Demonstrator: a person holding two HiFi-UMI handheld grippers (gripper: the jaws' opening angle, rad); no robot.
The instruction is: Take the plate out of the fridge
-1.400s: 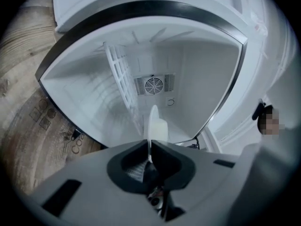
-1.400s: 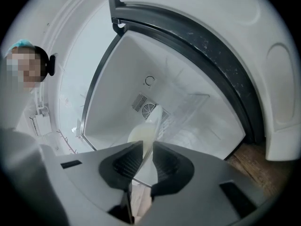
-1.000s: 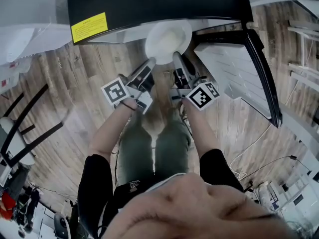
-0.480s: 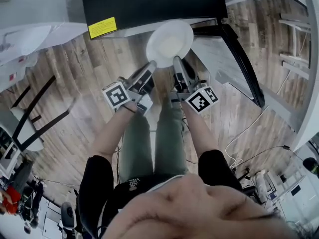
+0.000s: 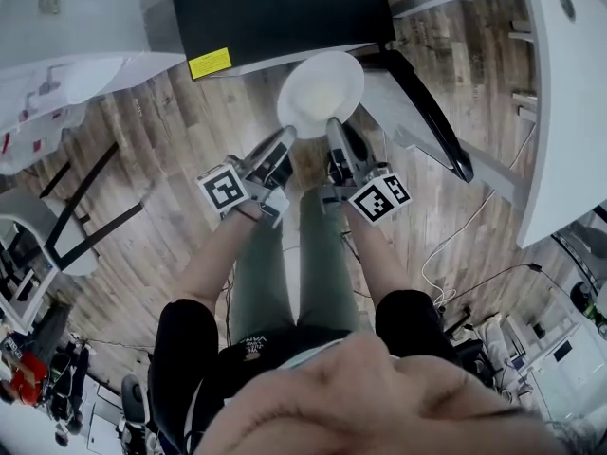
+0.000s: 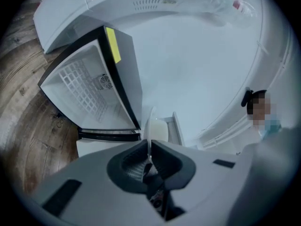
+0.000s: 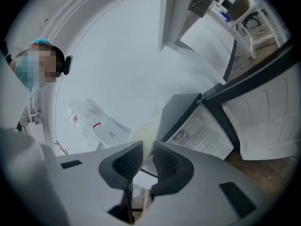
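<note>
A white plate (image 5: pixel 321 91) hangs out in the open air, in front of a small black fridge (image 5: pixel 280 8) and clear of its compartment, held by its near rim from two sides. The left gripper (image 5: pixel 286 136) has its jaws pinched tight on the plate's left near edge; in the left gripper view the rim runs edge-on straight up between the two dark pads, which press on it from both sides. The right gripper (image 5: pixel 333 127) is clamped on the right near edge, its jaws standing a little wider with the pale rim wedged between them. In the head view the two grippers lie side by side and near each other, both reaching away from the person, over a wooden floor (image 5: pixel 161 150). The fridge door (image 5: pixel 424 112) stands swung open on the right, and a yellow label (image 5: pixel 210 63) sits at the front left corner of the fridge's top.
</note>
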